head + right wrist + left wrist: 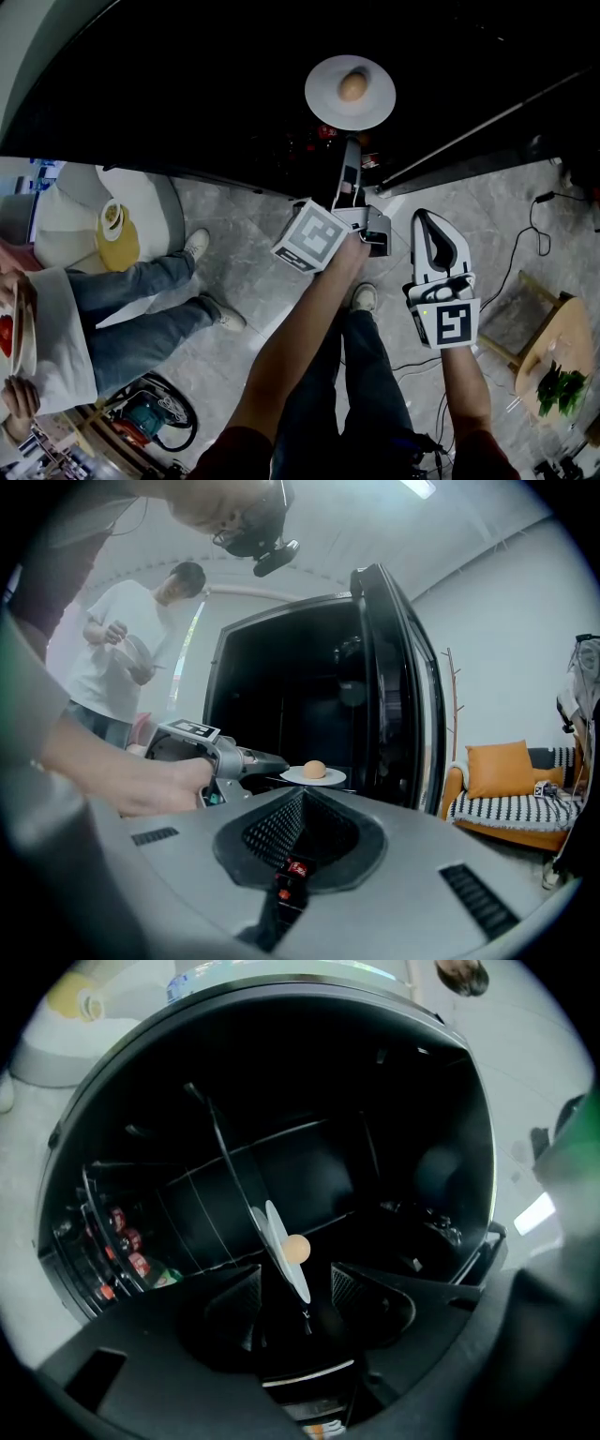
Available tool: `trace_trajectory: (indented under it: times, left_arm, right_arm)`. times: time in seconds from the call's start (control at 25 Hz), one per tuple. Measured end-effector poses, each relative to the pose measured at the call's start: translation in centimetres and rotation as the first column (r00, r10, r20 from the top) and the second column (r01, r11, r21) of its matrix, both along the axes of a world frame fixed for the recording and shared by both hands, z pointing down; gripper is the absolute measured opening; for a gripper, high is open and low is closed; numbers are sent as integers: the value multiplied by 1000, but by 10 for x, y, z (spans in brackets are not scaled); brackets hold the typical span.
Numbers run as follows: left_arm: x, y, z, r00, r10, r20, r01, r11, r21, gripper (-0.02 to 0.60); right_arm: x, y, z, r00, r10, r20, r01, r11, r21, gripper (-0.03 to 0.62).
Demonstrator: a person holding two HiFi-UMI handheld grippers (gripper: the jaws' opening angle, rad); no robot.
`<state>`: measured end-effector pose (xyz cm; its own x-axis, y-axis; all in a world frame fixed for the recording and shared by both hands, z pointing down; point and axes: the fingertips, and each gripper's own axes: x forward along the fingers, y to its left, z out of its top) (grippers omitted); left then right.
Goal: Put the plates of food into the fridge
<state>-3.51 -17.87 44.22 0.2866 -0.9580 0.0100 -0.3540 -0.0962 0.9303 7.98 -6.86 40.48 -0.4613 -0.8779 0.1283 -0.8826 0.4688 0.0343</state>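
A white plate (328,98) with a round brown bun (352,86) lies inside the dark fridge (187,84). My left gripper (350,148) reaches to the plate's near rim. In the left gripper view the plate (274,1232) shows edge-on between the jaws of this gripper (295,1286); the jaws stand wide and there is a gap on each side of the rim. In the right gripper view the plate (330,778) lies level just past the left gripper (267,763). My right gripper (424,219) hangs back outside the fridge, shut and empty (300,797).
The fridge door (398,667) stands open at the right. Cans (127,1260) line a rack inside. A person (103,319) at the left holds another plate (17,337). A wooden stool with greens (561,370) and a cable (525,253) are at the right.
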Motion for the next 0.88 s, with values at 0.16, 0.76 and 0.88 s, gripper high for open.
trace_trajectory:
  times: [0.16, 0.76, 0.88]
  left_arm:
    - [-1, 6, -4, 995, 5, 99, -8, 999, 34, 215]
    - [10, 30, -19, 885, 3, 465, -86, 984, 157, 215]
    - [11, 34, -18, 850, -2, 526, -100, 981, 165, 215]
  right_arm:
    - [0, 1, 0, 1000, 0, -2, 0, 1000, 1, 11]
    - [1, 1, 2, 1000, 2, 1, -2, 1000, 1, 11]
    - [1, 2, 4, 1000, -5, -3, 5, 1000, -8, 11]
